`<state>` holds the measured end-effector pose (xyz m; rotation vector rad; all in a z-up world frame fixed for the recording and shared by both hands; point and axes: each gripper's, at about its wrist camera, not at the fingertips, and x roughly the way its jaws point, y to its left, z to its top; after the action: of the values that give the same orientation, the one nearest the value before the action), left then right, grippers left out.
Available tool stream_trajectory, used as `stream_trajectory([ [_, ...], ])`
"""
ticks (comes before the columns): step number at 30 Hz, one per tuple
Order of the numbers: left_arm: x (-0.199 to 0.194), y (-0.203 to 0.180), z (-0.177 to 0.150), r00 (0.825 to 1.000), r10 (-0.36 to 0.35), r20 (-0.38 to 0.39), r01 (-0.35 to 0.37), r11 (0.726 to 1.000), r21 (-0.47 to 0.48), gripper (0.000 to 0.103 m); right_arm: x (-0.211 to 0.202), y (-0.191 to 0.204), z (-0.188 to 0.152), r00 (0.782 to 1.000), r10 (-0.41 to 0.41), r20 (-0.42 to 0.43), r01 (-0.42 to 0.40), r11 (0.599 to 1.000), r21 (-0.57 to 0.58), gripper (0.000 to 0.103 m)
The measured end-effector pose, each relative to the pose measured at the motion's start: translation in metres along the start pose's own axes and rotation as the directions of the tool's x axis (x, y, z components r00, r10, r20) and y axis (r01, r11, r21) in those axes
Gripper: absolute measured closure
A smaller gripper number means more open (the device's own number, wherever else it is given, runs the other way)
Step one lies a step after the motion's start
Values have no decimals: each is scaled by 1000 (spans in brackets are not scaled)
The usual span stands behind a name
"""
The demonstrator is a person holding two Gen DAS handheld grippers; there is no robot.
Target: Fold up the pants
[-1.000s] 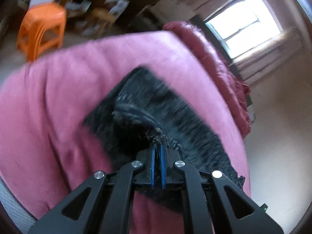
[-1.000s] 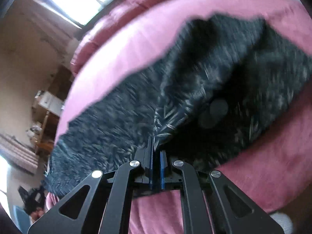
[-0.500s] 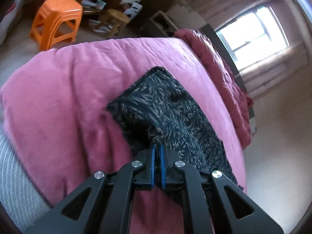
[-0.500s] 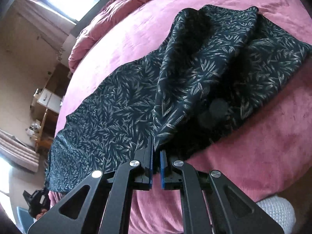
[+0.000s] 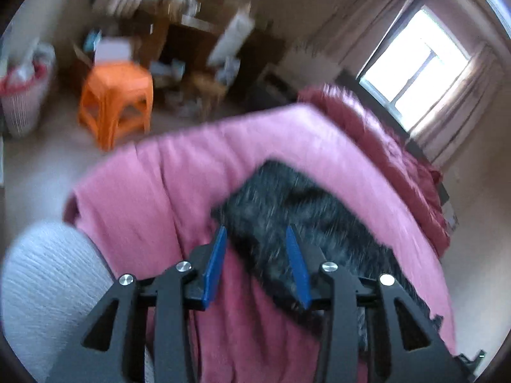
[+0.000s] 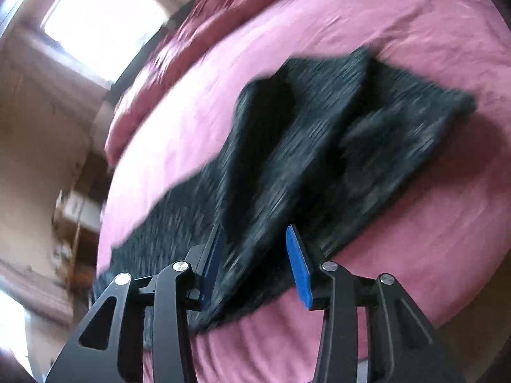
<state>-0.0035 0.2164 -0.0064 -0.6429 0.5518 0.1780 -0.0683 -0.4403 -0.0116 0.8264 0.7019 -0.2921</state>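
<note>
Both grippers are letting go: my left gripper [image 5: 255, 239] and right gripper [image 6: 255, 239] are spreading their jaws, blue pads clear of the cloth. That dark patterned pants [image 6: 319, 146] lies on the pink bedspread [image 6: 415, 32], one layer doubled over another, so I judge one fold is down. It looks rumpled; more folds and smoothing remain.

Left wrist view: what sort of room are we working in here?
Most likely a lived-in bedroom. The dark patterned pants lie on a bed under a pink plush blanket, with a curtained window behind it and an orange plastic stool among blurred clutter on the floor.
</note>
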Motion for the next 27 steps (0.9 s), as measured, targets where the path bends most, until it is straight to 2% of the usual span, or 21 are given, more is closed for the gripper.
stream_trajectory([
  [3, 0, -20, 4, 999, -54, 5, 54, 997, 51, 59, 0, -29, 27, 998, -37, 49, 34, 997, 69, 63],
  [5, 10, -36, 2, 995, -90, -39, 93, 991, 94, 58, 9, -47, 44, 997, -45, 63, 37, 992, 119, 63],
  [7, 27, -56, -6, 987, -131, -89, 144, 978, 151, 55, 22, -60, 55, 998, -13, 54, 3, 984, 179, 63],
  [11, 66, -93, -29, 970, -164, -180, 208, 943, 261, 53, 45, -72, 72, 998, 4, 67, -21, 964, 266, 63],
  [12, 71, -100, -33, 969, -155, -194, 206, 937, 282, 53, 47, -72, 78, 996, 4, 85, -27, 962, 271, 67],
  [15, 89, -112, -48, 961, -126, -245, 204, 923, 326, 53, 54, -65, 91, 995, -13, 94, -13, 965, 261, 77],
  [17, 101, -113, -56, 956, -85, -281, 179, 926, 331, 53, 55, -63, 97, 996, -25, 86, 2, 967, 256, 96],
  [18, 103, -111, -57, 956, -85, -281, 179, 928, 326, 53, 53, -63, 100, 996, -37, 85, 15, 969, 246, 98],
  [23, 100, -107, -59, 955, -104, -277, 199, 918, 342, 52, -4, -53, 91, 980, -80, 184, 61, 993, 106, 99],
  [25, 98, -106, -60, 954, -111, -277, 205, 919, 338, 52, -16, -58, 82, 977, -112, 181, 99, 992, 78, 99],
  [27, 94, -103, -62, 953, -119, -277, 212, 918, 336, 52, -19, -75, 69, 982, -131, 138, 116, 986, 116, 99],
])
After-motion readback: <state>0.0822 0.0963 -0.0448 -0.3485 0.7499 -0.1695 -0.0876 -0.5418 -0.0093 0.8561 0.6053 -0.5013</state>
